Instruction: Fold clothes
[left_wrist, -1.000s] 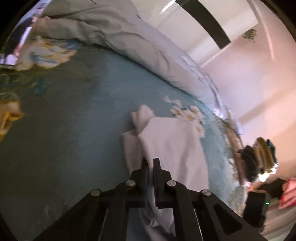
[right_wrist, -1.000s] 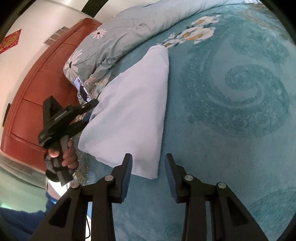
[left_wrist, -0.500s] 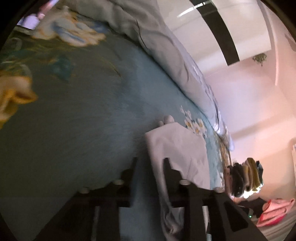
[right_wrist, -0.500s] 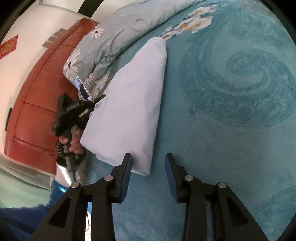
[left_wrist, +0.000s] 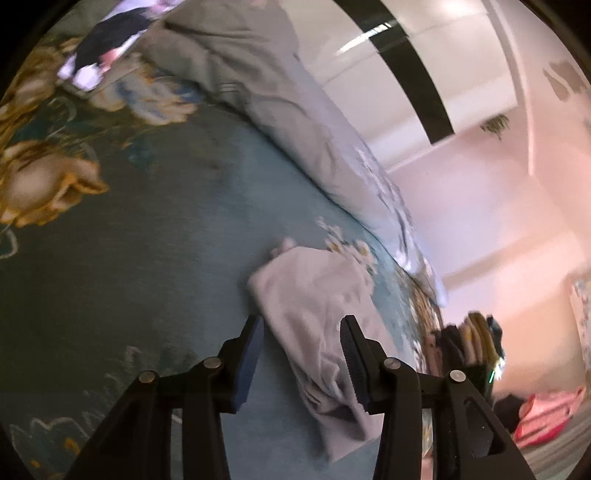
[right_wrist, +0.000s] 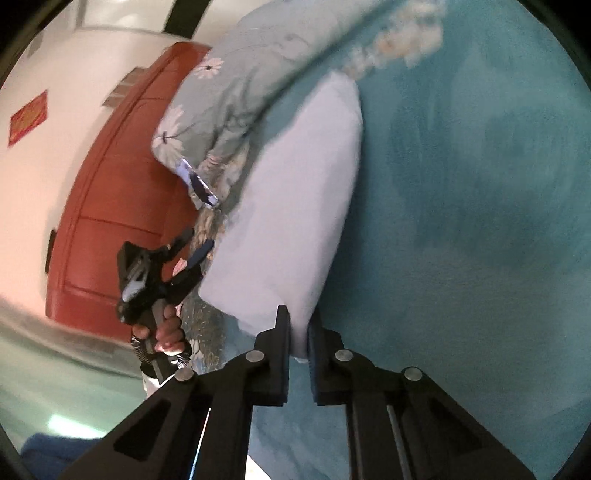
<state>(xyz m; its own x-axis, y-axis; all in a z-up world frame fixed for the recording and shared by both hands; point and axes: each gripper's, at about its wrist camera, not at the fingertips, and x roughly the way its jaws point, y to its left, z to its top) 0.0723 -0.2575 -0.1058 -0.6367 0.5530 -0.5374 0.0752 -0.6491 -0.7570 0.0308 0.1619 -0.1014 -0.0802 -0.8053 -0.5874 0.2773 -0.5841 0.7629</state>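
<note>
Since one second earlier, both grippers had swapped roles: the left gripper (left_wrist: 302, 325), then pinched on the garment, had released it and spread wide, while the right gripper (right_wrist: 298, 317), then spread and clear of the cloth, had closed narrow on the near corner of the folded white garment (right_wrist: 295, 206).

In the left wrist view the blue-padded fingers (left_wrist: 251, 350) straddled the near end of the garment (left_wrist: 314, 317) without clamping it; whether they touched the cloth cannot be determined.

The garment lay flat on the teal floral bedspread (right_wrist: 461, 221), a long folded strip. Its long axis ran from the right gripper away toward the grey-green duvet (right_wrist: 258, 55) at the far side. The left gripper (right_wrist: 192, 258), seen in the right wrist view, stood at the left near corner of the same short edge.

Judgement: the next fold would carry the near end along the long axis toward the far end. The right gripper held the only grip; the left gripper would need to re-clamp its corner first.

A stack of folded clothes (left_wrist: 465, 347) stood at the right, well apart.
</note>
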